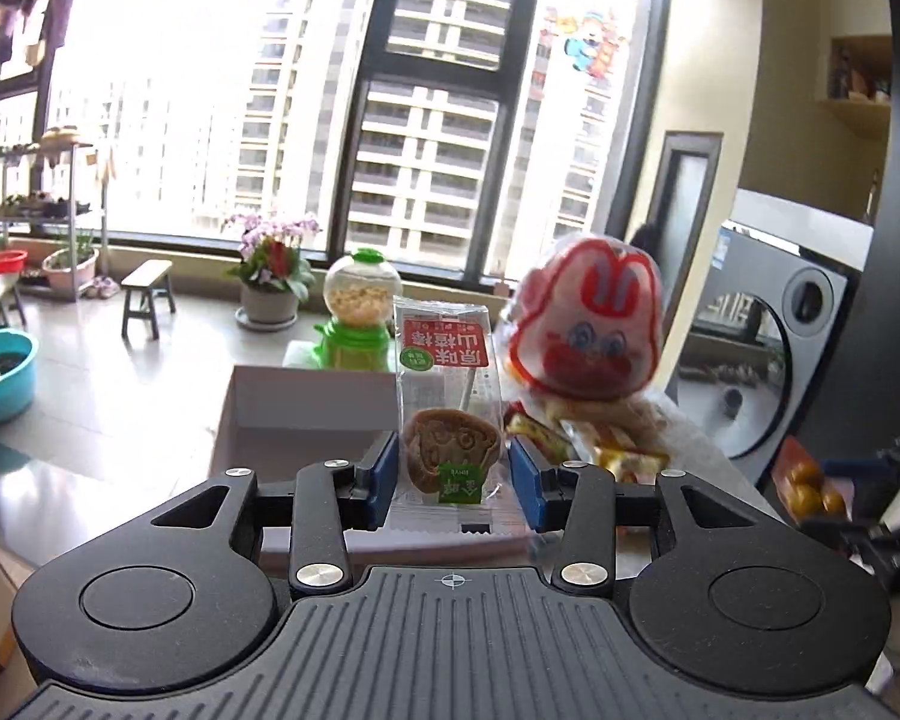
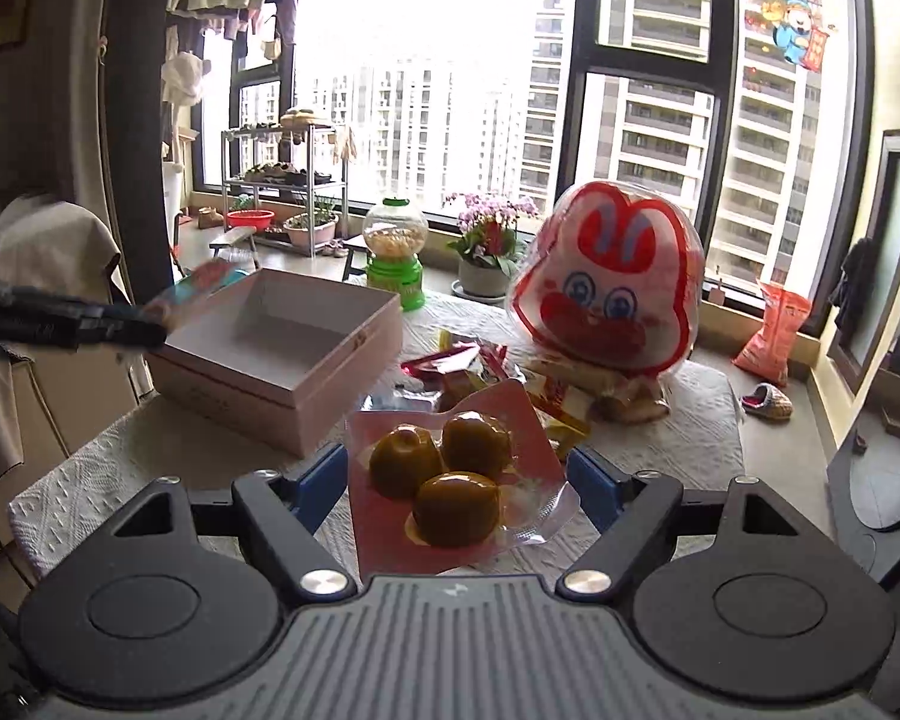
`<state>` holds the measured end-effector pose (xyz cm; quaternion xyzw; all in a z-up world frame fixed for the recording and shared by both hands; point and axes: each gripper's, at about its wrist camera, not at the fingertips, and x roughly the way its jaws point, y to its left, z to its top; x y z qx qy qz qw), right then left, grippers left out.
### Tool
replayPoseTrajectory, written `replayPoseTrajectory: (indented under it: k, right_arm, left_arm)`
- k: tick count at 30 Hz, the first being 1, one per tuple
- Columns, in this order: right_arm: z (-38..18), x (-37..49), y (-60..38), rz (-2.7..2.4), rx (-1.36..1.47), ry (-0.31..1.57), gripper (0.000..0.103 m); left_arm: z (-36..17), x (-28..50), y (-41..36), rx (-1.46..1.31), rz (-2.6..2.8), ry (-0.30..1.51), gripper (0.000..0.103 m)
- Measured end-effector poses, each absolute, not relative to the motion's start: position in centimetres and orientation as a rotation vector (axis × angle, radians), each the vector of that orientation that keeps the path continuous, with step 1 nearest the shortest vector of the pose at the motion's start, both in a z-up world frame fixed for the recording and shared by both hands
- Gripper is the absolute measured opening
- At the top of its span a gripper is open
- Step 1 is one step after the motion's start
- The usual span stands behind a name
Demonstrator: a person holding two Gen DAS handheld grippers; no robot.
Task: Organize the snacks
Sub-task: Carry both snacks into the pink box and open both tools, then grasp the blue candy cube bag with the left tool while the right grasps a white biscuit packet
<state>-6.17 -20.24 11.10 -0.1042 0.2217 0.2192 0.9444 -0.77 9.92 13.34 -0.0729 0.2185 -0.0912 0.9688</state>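
Observation:
My left gripper (image 1: 455, 474) is shut on a clear packet with a brown cartoon-face lollipop (image 1: 450, 450) and holds it upright in front of the open pale pink box (image 1: 306, 408). My right gripper (image 2: 456, 483) is shut on a pink packet of three brown round sweets (image 2: 444, 474) above the table. The left gripper with its packet shows at the left of the right wrist view (image 2: 90, 318), over the box's (image 2: 282, 360) near corner. A big red-and-white rabbit-face bag (image 2: 609, 288) stands behind a pile of loose wrapped snacks (image 2: 474, 366).
A green candy dispenser (image 2: 395, 252) stands behind the box. A white textured cloth (image 2: 690, 438) covers the table. A potted orchid (image 2: 492, 240), stools and a shelf stand by the window. An orange bag (image 2: 774, 324) and a slipper lie on the floor at the right.

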Motion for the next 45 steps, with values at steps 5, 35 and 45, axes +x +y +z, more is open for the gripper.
replayPoseTrajectory:
  k: [5,35,45]
  right_arm:
    - [11.4,-4.2,-17.8,0.470,-0.169,0.484,0.080]
    - [2.4,18.7,-13.9,0.549,0.058,0.946,0.063]
    - [2.8,19.1,-12.2,0.468,-0.169,0.860,0.043]
  left_arm:
    - [9.4,6.4,12.4,-0.285,-0.139,0.552,0.046]
    - [6.8,5.3,17.6,-0.385,-0.045,0.564,0.052]
    - [8.1,1.3,10.8,-0.329,-0.273,0.612,0.051]
